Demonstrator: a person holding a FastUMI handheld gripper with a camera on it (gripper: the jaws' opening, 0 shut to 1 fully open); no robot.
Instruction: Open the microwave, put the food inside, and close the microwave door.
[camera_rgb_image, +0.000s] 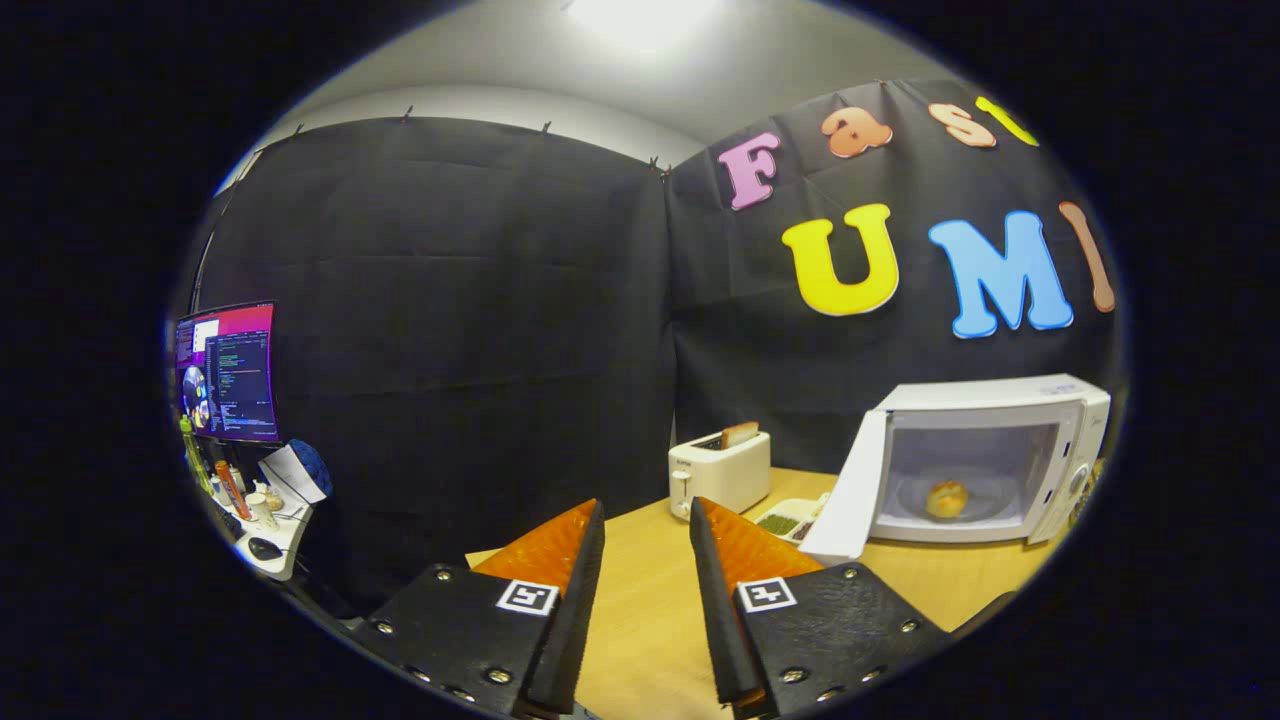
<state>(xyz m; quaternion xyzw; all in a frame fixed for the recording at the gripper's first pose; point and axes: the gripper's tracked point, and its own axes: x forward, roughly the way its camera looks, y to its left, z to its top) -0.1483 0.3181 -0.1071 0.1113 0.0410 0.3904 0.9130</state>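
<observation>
A wooden desk (650, 620) stands in a black-cloth booth. The gripper (647, 515) hovers over its near part, fingers spread apart with nothing between them. Beyond them stands a white toaster (718, 470) with a small tray (785, 520) beside it. Farther right, well apart from the gripper, the microwave (985, 455) stands with its door (850, 490) swung open; the food (946, 498) lies inside on the turntable. Bare desk separates fingers and door.

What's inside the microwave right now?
A round piece of food sits on the glass plate inside the microwave. Its door hangs open, hiding whatever lies behind it. The claw is open over the table, holding nothing.
</observation>
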